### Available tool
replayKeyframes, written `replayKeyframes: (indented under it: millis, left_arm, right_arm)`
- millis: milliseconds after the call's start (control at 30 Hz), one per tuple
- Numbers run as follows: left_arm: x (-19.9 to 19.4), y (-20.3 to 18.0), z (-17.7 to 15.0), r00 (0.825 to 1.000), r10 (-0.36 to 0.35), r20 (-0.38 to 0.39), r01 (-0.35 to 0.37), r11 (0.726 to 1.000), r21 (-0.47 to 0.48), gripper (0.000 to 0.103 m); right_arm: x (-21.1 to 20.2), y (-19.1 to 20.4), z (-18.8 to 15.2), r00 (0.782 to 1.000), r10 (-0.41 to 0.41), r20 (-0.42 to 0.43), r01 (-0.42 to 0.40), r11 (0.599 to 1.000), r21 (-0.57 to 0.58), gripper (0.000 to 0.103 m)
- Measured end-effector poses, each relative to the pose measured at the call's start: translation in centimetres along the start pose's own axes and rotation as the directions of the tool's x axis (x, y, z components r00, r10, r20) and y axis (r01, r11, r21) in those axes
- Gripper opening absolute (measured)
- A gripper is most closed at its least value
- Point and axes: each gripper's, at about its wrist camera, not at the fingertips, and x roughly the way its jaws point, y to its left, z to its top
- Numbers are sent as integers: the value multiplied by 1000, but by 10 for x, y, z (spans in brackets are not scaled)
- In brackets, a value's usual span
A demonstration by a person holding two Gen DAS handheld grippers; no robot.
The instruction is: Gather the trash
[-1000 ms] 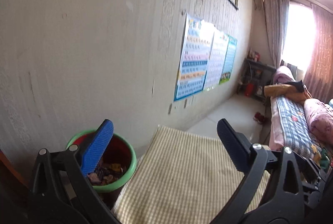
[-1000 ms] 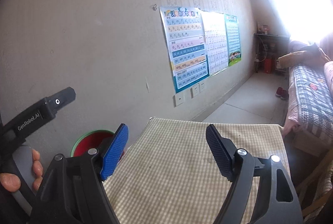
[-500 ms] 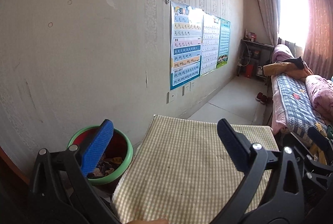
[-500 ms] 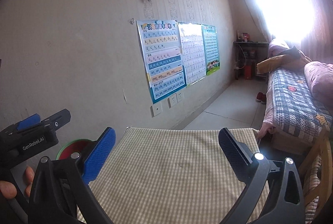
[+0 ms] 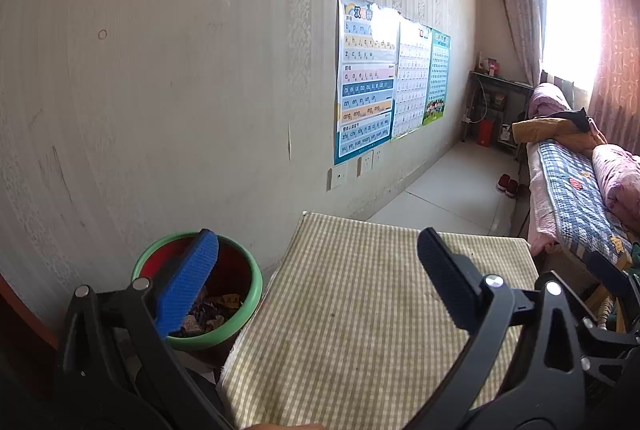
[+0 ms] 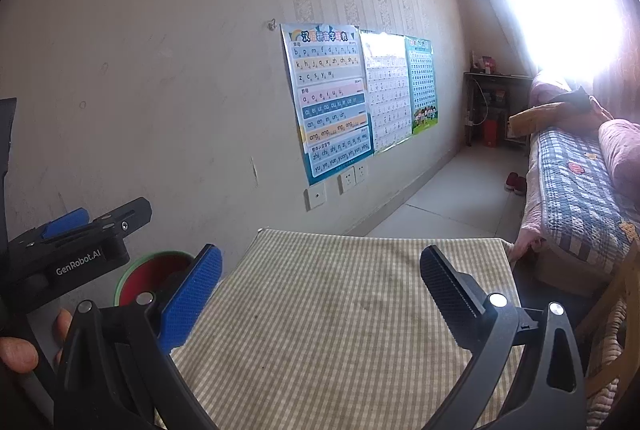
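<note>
A round bin (image 5: pixel 244 304) with a green rim and red inside stands on the floor by the wall, left of a checked table (image 5: pixel 360 310). Crumpled wrappers (image 5: pixel 208 314) lie in it. My left gripper (image 5: pixel 316 270) hangs open above the table's left edge, its blue pad over the bin, nothing between its fingers. In the right wrist view my right gripper (image 6: pixel 320 276) is open wide over the same table (image 6: pixel 320 310) and holds nothing. The bin (image 6: pixel 160 270) shows left of it, partly hidden by the blue pad, and the left gripper's body (image 6: pixel 72 254) is at the far left with a hand under it.
A papered wall with learning posters (image 5: pixel 366 78) runs along the left. A bed (image 5: pixel 576 186) with a checked quilt stands to the right, red shoes (image 5: pixel 507 185) on the tiled floor beside it. A wooden chair (image 6: pixel 616 310) sits at the table's right.
The right gripper's jaws have spread wider and its view has swung to show more of the room. The left view has levelled out and dipped slightly; the bin stays under its blue pad.
</note>
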Motion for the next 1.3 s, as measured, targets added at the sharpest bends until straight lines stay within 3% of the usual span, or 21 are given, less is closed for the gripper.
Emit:
replayKeyframes:
  millis: [733, 933, 1067, 1167, 1300]
  left_arm:
    - [14, 4, -5, 999, -7, -37, 6, 1000, -9, 98]
    - [30, 14, -17, 995, 4, -103, -7, 999, -35, 98]
    - [46, 25, -34, 987, 24, -157, -24, 1000, 1, 98]
    - [59, 42, -46, 977, 31, -210, -32, 999, -1, 98]
    - [71, 72, -61, 966, 37, -255, -53, 997, -53, 98]
  right_arm:
    - [14, 3, -10, 999, 8, -54, -8, 1000, 2, 96]
    - [29, -9, -30, 991, 8, -133, -4, 999, 35, 96]
    - [56, -46, -67, 963, -81, -256, 104, 991, 79, 96]
    - [83, -92, -101, 909, -192, -370, 239, 967, 84, 96]
    - [108, -140, -142, 842, -282, -460, 348, 935, 63, 96]
